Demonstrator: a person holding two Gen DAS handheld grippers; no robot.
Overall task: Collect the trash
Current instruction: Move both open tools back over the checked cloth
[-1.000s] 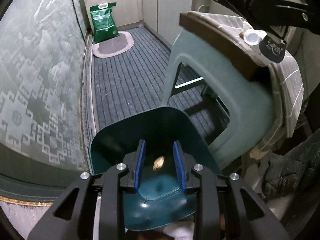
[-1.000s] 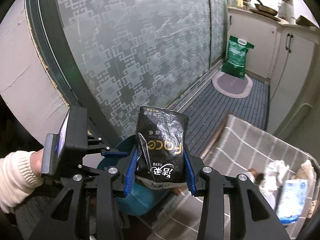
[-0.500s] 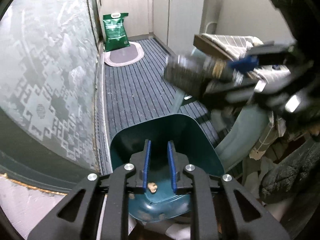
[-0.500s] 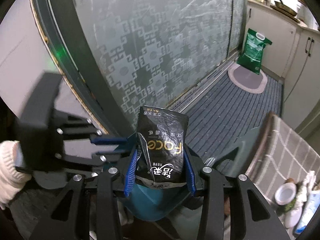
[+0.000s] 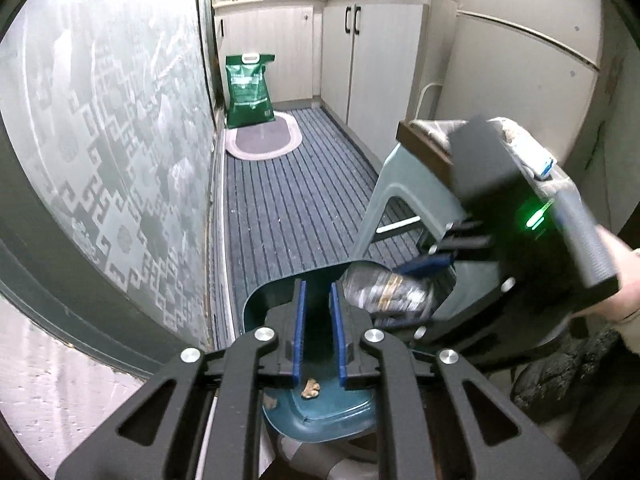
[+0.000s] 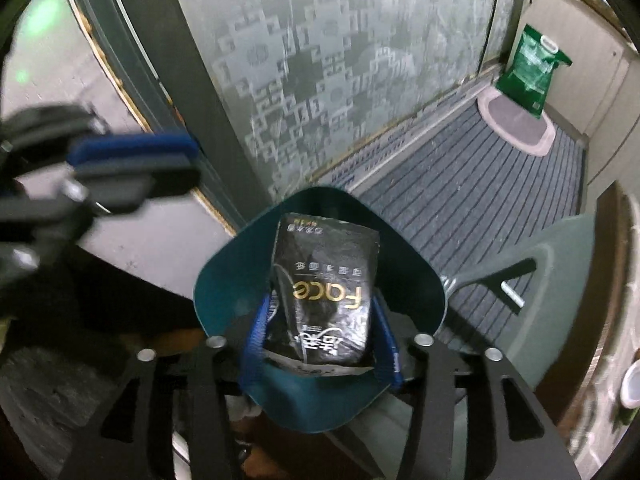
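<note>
A teal bin (image 5: 320, 412) stands on the floor below both grippers; a brown scrap (image 5: 310, 387) lies in it. My left gripper (image 5: 318, 334) hovers over the bin's mouth, its blue jaws narrowly apart with nothing between them. My right gripper (image 6: 318, 336) has its jaws spread wider than the black "Face" tissue packet (image 6: 324, 294), which sits loose between them over the bin (image 6: 320, 400). In the left wrist view the packet (image 5: 386, 292) is at the bin's right rim beside the right gripper (image 5: 436, 264).
A grey-green stool (image 5: 404, 196) with a checked cloth stands right of the bin. A patterned glass sliding door (image 5: 100, 152) is on the left. A green bag (image 5: 248, 88) and oval mat (image 5: 262, 140) lie at the far end by white cabinets (image 5: 360, 52).
My right gripper has come down over the bin and its jaws have opened off the packet. The left gripper has tilted up and its jaws have narrowed.
</note>
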